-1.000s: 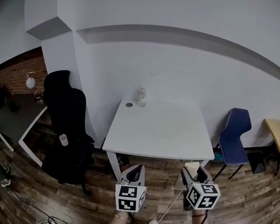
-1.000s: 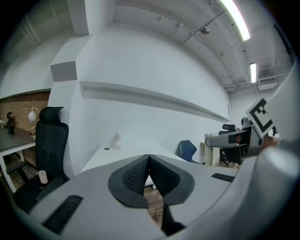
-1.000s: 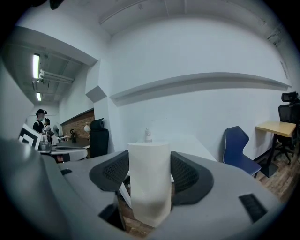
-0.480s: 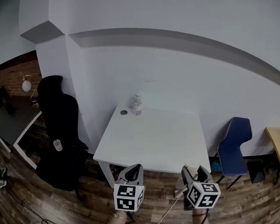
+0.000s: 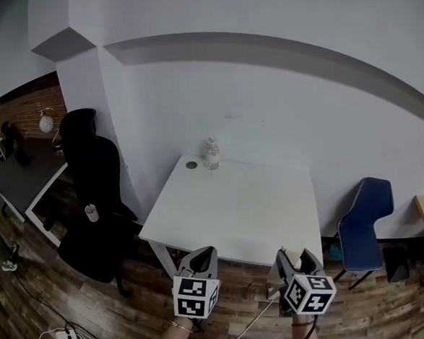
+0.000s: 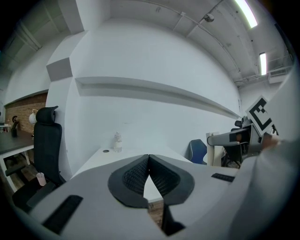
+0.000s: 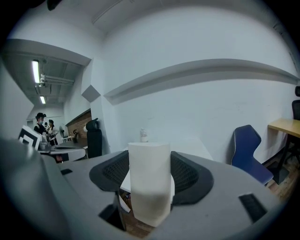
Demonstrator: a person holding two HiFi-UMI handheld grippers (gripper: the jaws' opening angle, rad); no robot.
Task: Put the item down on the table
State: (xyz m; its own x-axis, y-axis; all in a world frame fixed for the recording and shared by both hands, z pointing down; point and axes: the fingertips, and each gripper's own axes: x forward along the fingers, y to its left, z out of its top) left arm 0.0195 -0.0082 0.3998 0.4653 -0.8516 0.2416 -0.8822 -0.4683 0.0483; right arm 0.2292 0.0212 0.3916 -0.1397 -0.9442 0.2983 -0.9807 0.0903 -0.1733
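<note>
Holding, in my right tongs (image 7: 150,180): one white item (image 7: 149,178), pale and smooth, roughly tube-shaped; I cannot tell what it is made of. The jaws are clamped on its two sides. Its long axis stands upright and crosses the line of the jaws, with its top above the pads and its lower end below them.

Left tongs (image 6: 149,165): jaws together at the tips, nothing between them. They play no part in the hold.

Position, head view: both tongs sit low in the picture, the left tongs (image 5: 202,260) and the right tongs (image 5: 292,257) side by side and apart, over the wooden floor (image 5: 77,305). Neither is above the table.

Table (image 5: 232,203): white, square-topped, straight ahead of me. Its near edge lies just beyond the tips of both tongs. Its right front corner is the part nearest the held item.

On the table, far end by the wall: one clear bottle (image 5: 211,152) and one small dark round thing (image 5: 191,164) beside it. Both are well apart from the near edge.

Surroundings: black office chair (image 5: 90,192) left of the table, blue chair (image 5: 364,220) to its right.

Judgement: the item is not yet over the table. The move looks to me like forward travel of the right hand over the near edge, then down. With its axis already upright, the item should meet the top on its lower end.
</note>
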